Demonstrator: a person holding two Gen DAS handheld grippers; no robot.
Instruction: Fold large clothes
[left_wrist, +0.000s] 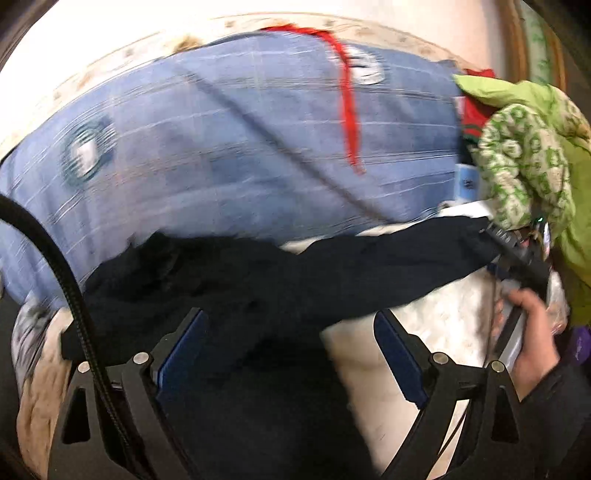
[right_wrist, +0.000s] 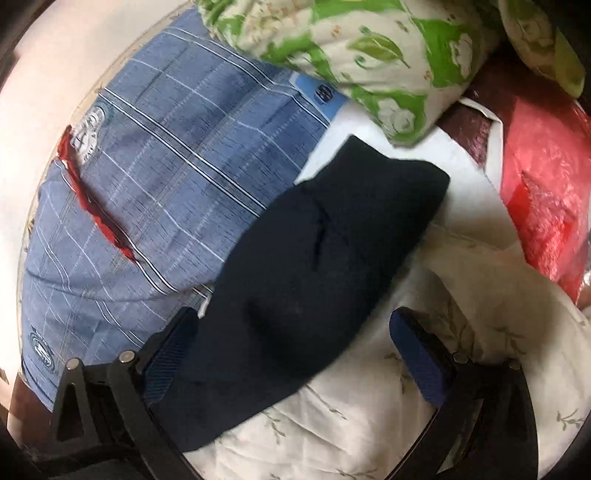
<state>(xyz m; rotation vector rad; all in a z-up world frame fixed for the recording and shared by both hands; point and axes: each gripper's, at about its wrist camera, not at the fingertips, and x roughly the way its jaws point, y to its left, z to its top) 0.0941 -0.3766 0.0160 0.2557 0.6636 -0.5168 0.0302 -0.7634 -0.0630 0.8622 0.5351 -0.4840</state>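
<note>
— One dark navy garment (right_wrist: 317, 266), partly folded and rumpled, lies on the cream floral bedsheet (right_wrist: 369, 417) beside a blue plaid quilt (right_wrist: 155, 177).
— Both left tongs (left_wrist: 291, 354) and right tongs (right_wrist: 295, 354) are spread wide, grasping nothing.

Ahead of your right gripper (right_wrist: 295, 354), the dark navy garment (right_wrist: 325, 251) fills the gap between the spread fingers; bare white floral sheet (right_wrist: 332, 424) lies open below and to its right. The green-leaf quilt (right_wrist: 369, 55) blocks the far end, the red plastic bag (right_wrist: 546, 192) the far right. On the left, the blue plaid bedding (right_wrist: 147, 177) bulks up beside the garment's edge.
</note>
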